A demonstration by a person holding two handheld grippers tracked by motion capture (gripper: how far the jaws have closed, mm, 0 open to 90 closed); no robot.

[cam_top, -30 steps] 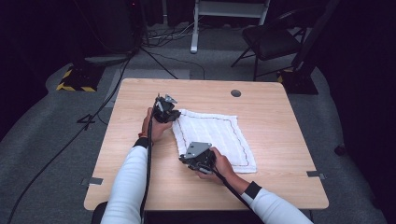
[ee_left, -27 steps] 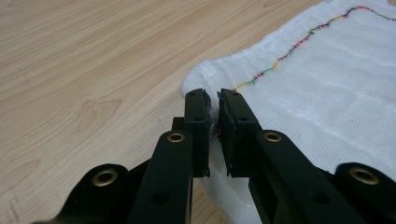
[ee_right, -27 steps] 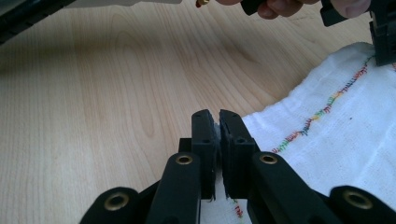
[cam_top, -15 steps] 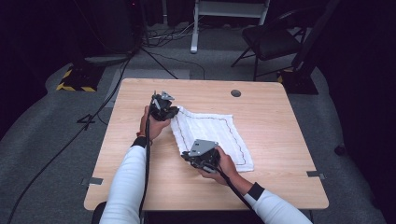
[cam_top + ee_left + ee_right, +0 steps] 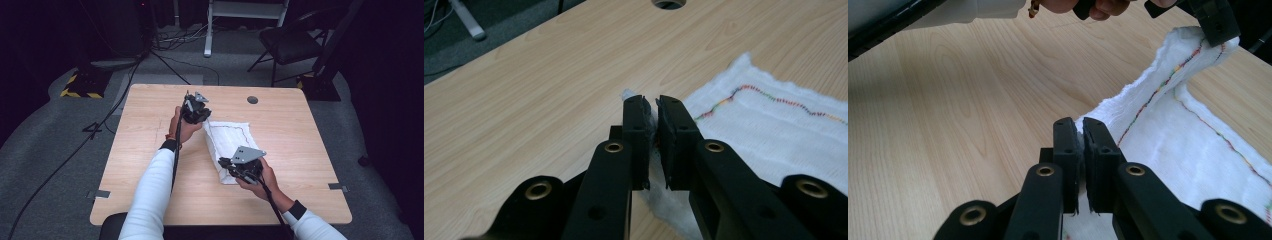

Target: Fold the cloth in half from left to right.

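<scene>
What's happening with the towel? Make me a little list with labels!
thing: white towel with a coloured stitched line
place: wooden table
left tongs: shut on a far corner of the towel
right tongs: shut on a near corner of the towel
towel state: one edge raised off the table between both tongs, the rest lying flat
likely job: folding the towel

Dark room, grey carpet floor w/ cables; black chair, possibly white stand base behind wooden table.
</scene>
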